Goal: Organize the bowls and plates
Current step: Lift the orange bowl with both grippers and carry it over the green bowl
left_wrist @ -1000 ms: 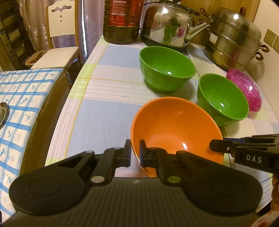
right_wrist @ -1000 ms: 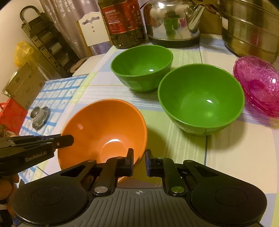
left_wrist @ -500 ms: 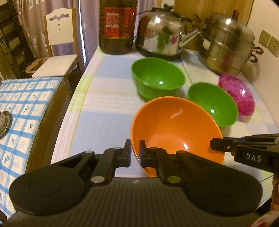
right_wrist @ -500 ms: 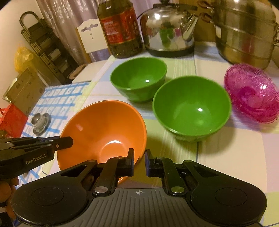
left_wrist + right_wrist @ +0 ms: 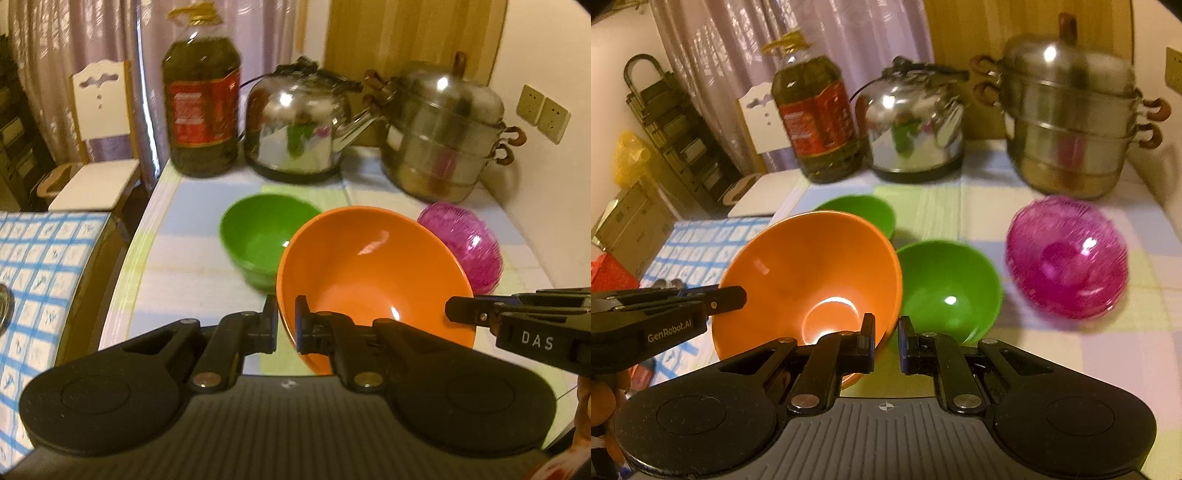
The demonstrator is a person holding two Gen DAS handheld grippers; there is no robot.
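Observation:
An orange bowl (image 5: 373,273) is held in the air between both grippers. My left gripper (image 5: 286,325) is shut on its near left rim. My right gripper (image 5: 886,341) is shut on its near right rim, and the bowl also shows in the right wrist view (image 5: 809,284). One green bowl (image 5: 949,288) sits on the table just right of and below the orange one. A second green bowl (image 5: 258,236) sits farther back. A pink glass bowl (image 5: 1067,258) sits to the right.
An oil bottle (image 5: 201,110), a steel kettle (image 5: 299,125) and a steel steamer pot (image 5: 443,136) stand along the back of the table. A chair (image 5: 96,147) and a blue checked surface (image 5: 33,280) are on the left.
Both grippers have lifted the orange bowl off the table and raised it; the green bowls and pink bowl now lie lower and farther in view.

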